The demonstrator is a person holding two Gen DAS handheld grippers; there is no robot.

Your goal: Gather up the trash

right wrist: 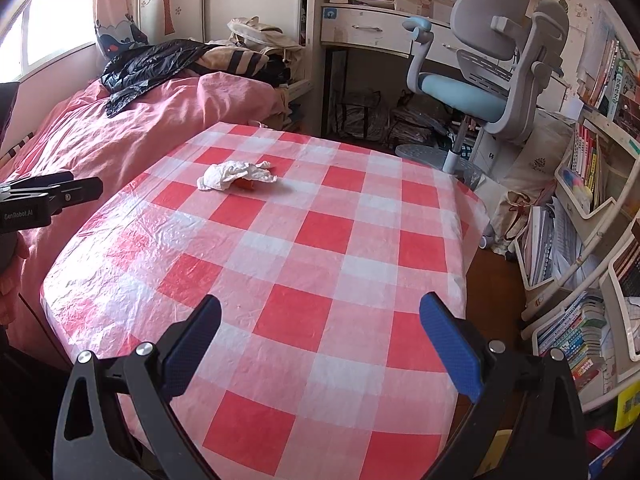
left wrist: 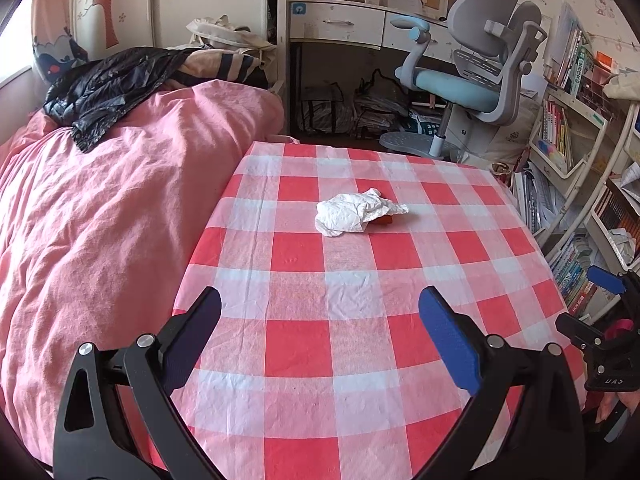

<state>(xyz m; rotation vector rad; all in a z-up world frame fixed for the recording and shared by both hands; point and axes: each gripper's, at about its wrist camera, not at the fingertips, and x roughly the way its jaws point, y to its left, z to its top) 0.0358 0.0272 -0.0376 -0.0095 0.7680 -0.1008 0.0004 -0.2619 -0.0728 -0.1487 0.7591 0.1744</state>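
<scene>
**Crumpled tissue lies alone on the checked desk, both tongs spread wide**

In the left wrist view, a pink bed (left wrist: 100,200) fills the left of the frame, with a black jacket (left wrist: 104,84) heaped at its upper left. Just right of the bed stands the desk (left wrist: 320,340) under a red-and-white checked cloth. The tissue (left wrist: 356,212), white and crumpled, lies right of centre in the upper middle of the cloth, with a small red scrap (left wrist: 386,221) showing under its right edge. The left tongs (left wrist: 320,312) sit at the bottom centre, fingers wide apart and empty, well short of the tissue. At the right edge the right tongs (left wrist: 600,320) show in part. A grey-and-blue chair (left wrist: 472,80) stands at the upper right, with bookshelves (left wrist: 572,152) beside it.

In the right wrist view, the left tongs (right wrist: 48,196) reach in from the left edge. The tissue (right wrist: 236,176) lies at the upper left of the cloth. The right tongs (right wrist: 320,320) at the bottom centre are spread open, holding nothing, well apart from the tissue.
</scene>
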